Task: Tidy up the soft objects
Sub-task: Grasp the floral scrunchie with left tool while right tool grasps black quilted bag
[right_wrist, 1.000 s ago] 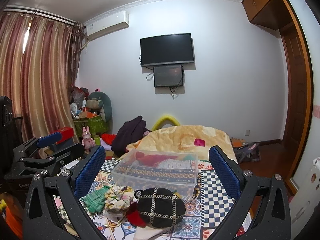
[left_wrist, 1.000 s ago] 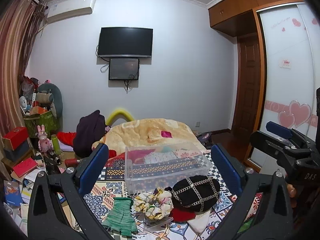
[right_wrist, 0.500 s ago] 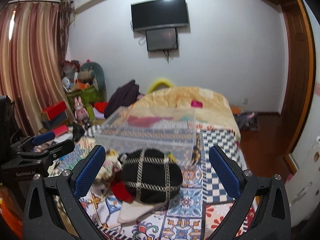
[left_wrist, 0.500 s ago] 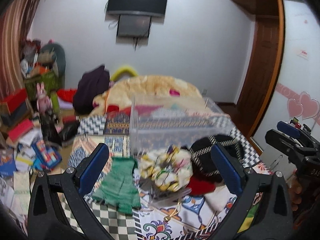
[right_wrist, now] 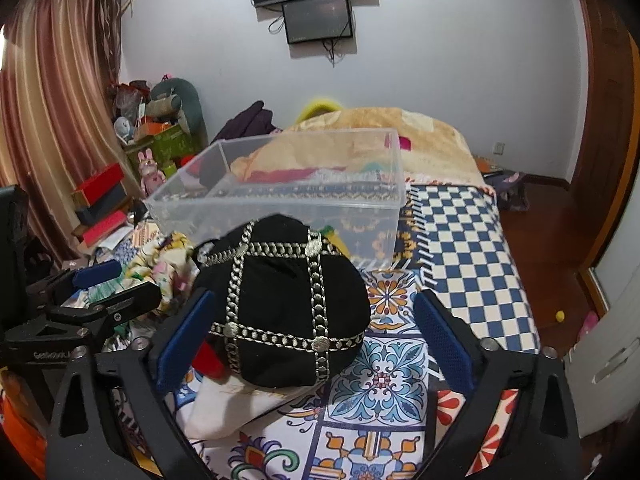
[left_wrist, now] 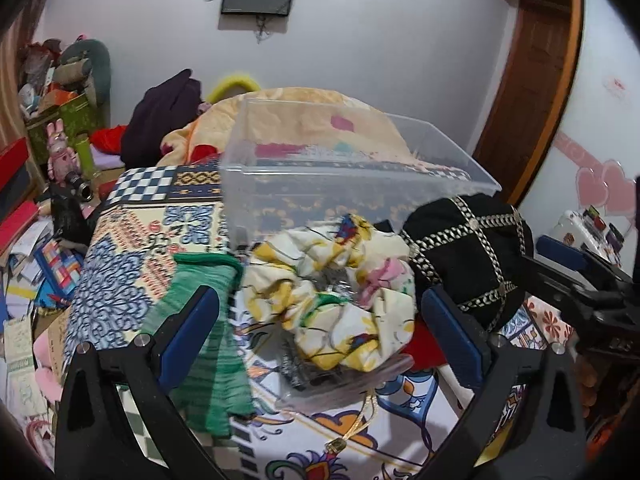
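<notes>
A clear plastic bin (left_wrist: 340,176) stands on the patterned bedspread (left_wrist: 132,264); it also shows in the right wrist view (right_wrist: 288,196). In front of it lie a green knitted piece (left_wrist: 200,344), a yellow floral scrunchie (left_wrist: 336,292) on clear packaging, and a black cap with chain trim (left_wrist: 472,256). My left gripper (left_wrist: 320,340) is open, its jaws either side of the scrunchie, just above it. My right gripper (right_wrist: 312,340) is open around the black cap (right_wrist: 280,304), which rests on a white cloth (right_wrist: 228,412) and a red item (right_wrist: 206,356).
A folded beige blanket (right_wrist: 400,136) lies behind the bin. The floor at the left holds boxes, books and toys (left_wrist: 40,216). A wooden door (left_wrist: 524,92) and a wardrobe with hearts (left_wrist: 600,184) stand at the right. The bed's right edge (right_wrist: 520,300) drops to the floor.
Both grippers have tilted down and moved closer to the bed. The scrunchie now sits between the left jaws and the black cap between the right jaws. Both stay open.
</notes>
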Demonstrator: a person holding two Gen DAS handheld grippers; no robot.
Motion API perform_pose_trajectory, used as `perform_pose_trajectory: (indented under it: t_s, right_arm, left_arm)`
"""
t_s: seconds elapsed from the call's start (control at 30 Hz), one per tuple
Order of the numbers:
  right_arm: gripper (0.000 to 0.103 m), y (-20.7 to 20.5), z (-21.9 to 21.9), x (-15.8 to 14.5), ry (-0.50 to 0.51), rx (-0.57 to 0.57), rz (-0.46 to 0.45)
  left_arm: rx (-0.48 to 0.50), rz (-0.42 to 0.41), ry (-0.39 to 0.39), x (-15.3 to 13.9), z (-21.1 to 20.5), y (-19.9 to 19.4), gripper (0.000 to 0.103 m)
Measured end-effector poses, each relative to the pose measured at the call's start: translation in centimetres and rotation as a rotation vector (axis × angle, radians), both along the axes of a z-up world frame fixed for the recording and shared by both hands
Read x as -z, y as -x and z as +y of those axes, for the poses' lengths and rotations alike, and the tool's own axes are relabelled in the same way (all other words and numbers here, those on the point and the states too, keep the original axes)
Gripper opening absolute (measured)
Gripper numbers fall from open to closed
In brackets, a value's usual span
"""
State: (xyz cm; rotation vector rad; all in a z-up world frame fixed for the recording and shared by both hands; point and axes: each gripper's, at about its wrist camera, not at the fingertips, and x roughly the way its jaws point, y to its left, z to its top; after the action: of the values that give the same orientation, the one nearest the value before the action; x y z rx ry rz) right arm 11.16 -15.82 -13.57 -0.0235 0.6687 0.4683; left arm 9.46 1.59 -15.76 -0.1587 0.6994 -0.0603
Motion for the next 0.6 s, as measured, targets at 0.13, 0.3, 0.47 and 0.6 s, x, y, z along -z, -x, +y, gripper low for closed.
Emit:
perform_pose_trajectory:
  t_s: [0.13, 0.3, 0.47, 0.6]
  right_arm:
    - [0.073, -0.2, 0.3, 0.6, 0.002, -0.011, 0.021]
    - [0.049, -0.2, 0.2, 0.5, -0.001, -0.019, 0.005]
    - [0.026, 0.0, -0.3, -0.2, -0.02, -0.03, -0.014]
    - [0.018, 0.6, 0.1, -0.9, -0.011, -0.053, -0.042]
  left_arm:
    - [0.02, 0.004, -0.046, 0.7, -1.0, -0.4, 0.1]
    - [0.017, 0.035, -0.03, 1.4, -0.5, -1.2, 0.072]
    - [0.008, 0.012, 0.008, 0.7, 0.3, -0.5, 0.052]
    - [0.008, -0.004, 0.013, 0.1, 0.4, -0.1, 0.036]
